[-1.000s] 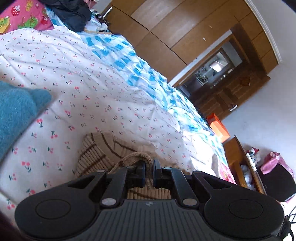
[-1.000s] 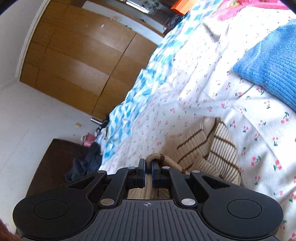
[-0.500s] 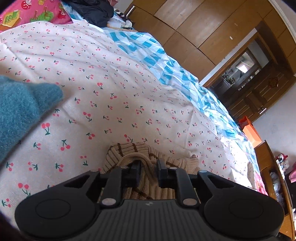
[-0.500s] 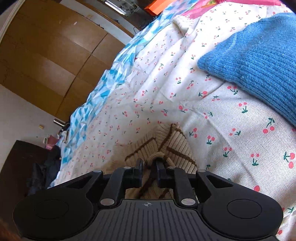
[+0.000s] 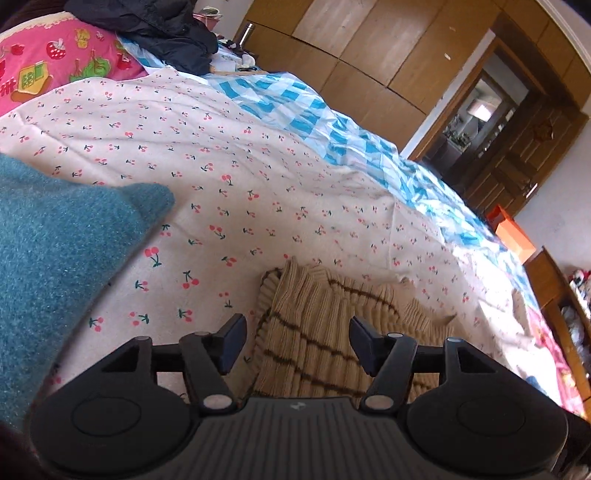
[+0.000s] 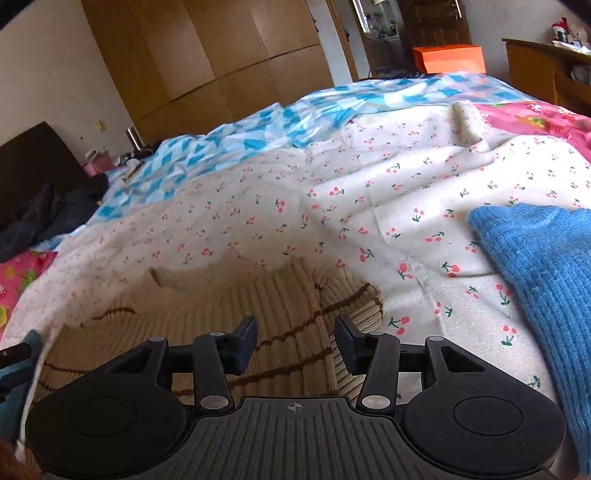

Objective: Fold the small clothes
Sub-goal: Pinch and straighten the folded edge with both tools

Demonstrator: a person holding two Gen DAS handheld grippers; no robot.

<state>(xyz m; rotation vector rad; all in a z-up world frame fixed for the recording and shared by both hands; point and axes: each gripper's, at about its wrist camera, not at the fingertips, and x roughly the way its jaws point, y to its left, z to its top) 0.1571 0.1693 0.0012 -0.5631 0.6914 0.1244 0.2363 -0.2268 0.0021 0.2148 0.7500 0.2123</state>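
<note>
A small beige ribbed knit garment with brown stripes (image 5: 317,328) lies on the cherry-print bedspread (image 5: 229,184). My left gripper (image 5: 297,343) is open just above its near edge, holding nothing. The garment also shows in the right wrist view (image 6: 236,314), lying flat with a folded flap at its right side. My right gripper (image 6: 295,341) is open just above it, empty. A blue knit garment (image 6: 546,273) lies to the right in the right wrist view and shows teal at the left in the left wrist view (image 5: 55,266).
A blue-and-white checked sheet (image 5: 332,125) lies beyond the bedspread, with a pink fruit-print cover (image 5: 55,62) and dark clothes (image 5: 159,29) at the head end. Wooden wardrobes (image 6: 221,55) line the wall. An orange box (image 6: 448,59) sits past the bed.
Both grippers were shut on the beige garment's edge and carried it down. They have let go and opened wide. The garment now lies on the bed.
</note>
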